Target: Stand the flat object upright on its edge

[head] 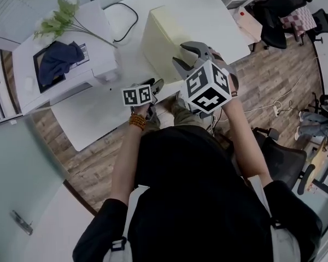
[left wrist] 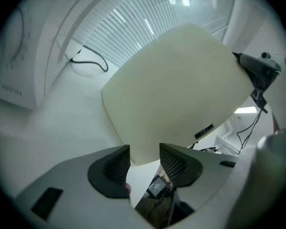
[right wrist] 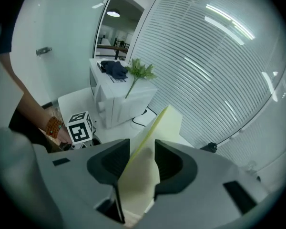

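A pale yellow flat board [head: 161,34] stands tilted on its lower edge on the white table [head: 98,116]. My right gripper [head: 187,56] reaches over the board's near upper edge. In the right gripper view the board [right wrist: 168,120] runs edge-on between the open jaws of that gripper [right wrist: 142,156], and a dark slit shows beside it. My left gripper [head: 156,86] is low at the board's near bottom corner. In the left gripper view this gripper [left wrist: 144,159] is open, with the board [left wrist: 176,89] just ahead of its tips and untouched. The right gripper [left wrist: 257,70] shows at the board's upper right edge.
A white appliance [head: 65,70] stands at the table's left, with a dark blue cloth [head: 57,59] and a green plant [head: 60,18] on it. A black cable [head: 126,15] lies behind the board. Office chairs [head: 284,1] stand at the right, on the wooden floor.
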The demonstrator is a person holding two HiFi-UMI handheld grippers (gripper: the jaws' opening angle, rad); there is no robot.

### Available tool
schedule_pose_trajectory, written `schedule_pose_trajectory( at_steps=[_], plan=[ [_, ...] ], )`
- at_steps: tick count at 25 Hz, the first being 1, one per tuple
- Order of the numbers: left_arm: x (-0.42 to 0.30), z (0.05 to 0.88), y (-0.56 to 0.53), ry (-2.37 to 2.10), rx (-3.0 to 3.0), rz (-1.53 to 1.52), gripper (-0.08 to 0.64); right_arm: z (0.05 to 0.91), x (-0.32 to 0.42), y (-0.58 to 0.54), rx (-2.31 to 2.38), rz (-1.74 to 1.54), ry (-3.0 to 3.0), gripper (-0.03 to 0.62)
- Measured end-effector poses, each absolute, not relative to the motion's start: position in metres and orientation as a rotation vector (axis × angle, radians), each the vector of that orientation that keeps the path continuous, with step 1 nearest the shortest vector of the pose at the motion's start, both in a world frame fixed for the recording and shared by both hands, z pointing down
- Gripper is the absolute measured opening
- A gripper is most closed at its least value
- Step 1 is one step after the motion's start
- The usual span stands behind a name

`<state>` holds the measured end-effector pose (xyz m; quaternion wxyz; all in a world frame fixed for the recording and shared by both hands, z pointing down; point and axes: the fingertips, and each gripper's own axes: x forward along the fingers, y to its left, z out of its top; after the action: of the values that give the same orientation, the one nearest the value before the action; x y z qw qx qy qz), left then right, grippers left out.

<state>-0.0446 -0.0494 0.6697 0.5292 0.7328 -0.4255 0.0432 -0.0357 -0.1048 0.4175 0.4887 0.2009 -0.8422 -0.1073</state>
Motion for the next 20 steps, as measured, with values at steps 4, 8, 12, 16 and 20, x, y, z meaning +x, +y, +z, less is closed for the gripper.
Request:
schedule_pose_trajectory(
  at_steps=[4, 8, 12, 16, 20],
  plan=[
    [-0.067, 0.619, -0.052, -1.167, 1.946, 0.042, 0.187, 0.399, -0.025, -0.100, 0.503, -0.183, -2.218, 0.158],
    [-0.075, 0.544, -0.050, -1.241, 2.151, -0.063, 0.193, 0.378, 0.002, -0.101, 0.537, -0.180, -2.341, 0.158],
    [-0.066, 0.476, -0.044, -1.301, 2.354, -0.078, 0.212, 0.376, 0.033, -0.099, 0.475, -0.140, -2.514, 0.163],
    [-0.043, 0.435, -0.040, -1.310, 2.511, -0.031, 0.236, 0.389, 0.058, -0.087, 0.280, -0.034, -2.639, 0.183],
    [-0.012, 0.431, -0.044, -1.283, 2.579, 0.160, 0.265, 0.418, 0.062, -0.080, 0.082, -0.035, -2.637, 0.219]
  ],
)
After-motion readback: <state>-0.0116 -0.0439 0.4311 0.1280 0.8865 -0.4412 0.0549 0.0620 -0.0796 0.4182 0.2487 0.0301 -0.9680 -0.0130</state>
